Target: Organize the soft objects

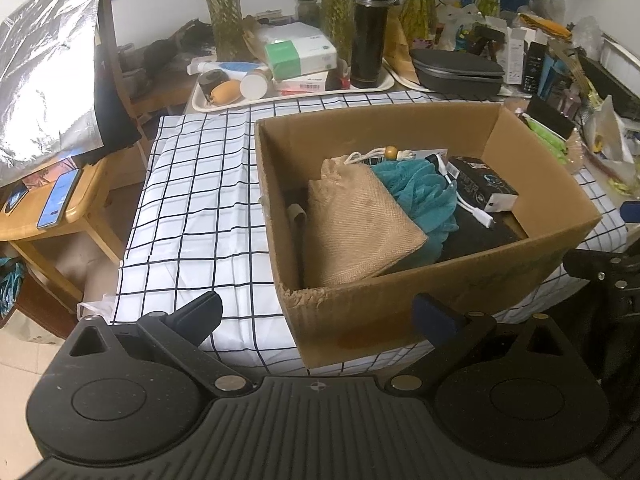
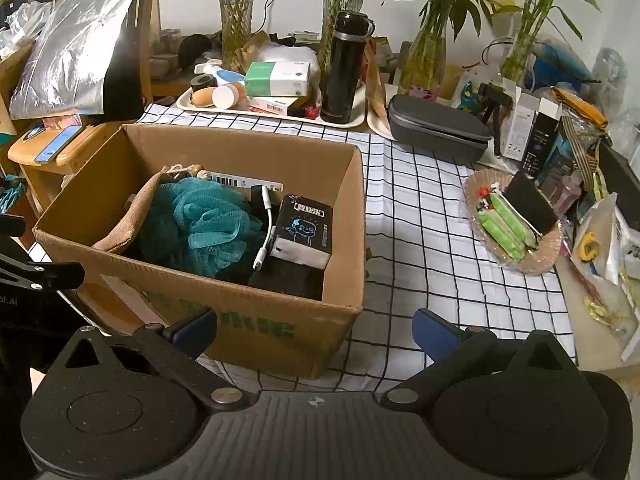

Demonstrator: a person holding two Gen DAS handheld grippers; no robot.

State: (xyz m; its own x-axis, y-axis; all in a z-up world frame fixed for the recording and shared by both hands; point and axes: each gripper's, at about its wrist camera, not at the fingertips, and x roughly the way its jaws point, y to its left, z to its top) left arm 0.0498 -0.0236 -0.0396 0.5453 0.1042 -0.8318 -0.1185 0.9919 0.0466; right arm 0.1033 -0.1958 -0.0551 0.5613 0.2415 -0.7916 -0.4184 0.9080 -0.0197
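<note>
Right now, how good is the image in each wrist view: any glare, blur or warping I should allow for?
Left wrist view: strong glare on the foil sheet, straight box edges bowed by fisheye, corners vignetted. Right wrist view: even, dim indoor light, box contents sharp, clutter at the far right edge stretched and soft.

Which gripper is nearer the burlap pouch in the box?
Left. The left gripper faces the box corner holding the burlap pouch; the right gripper sits by the opposite corner.
</note>
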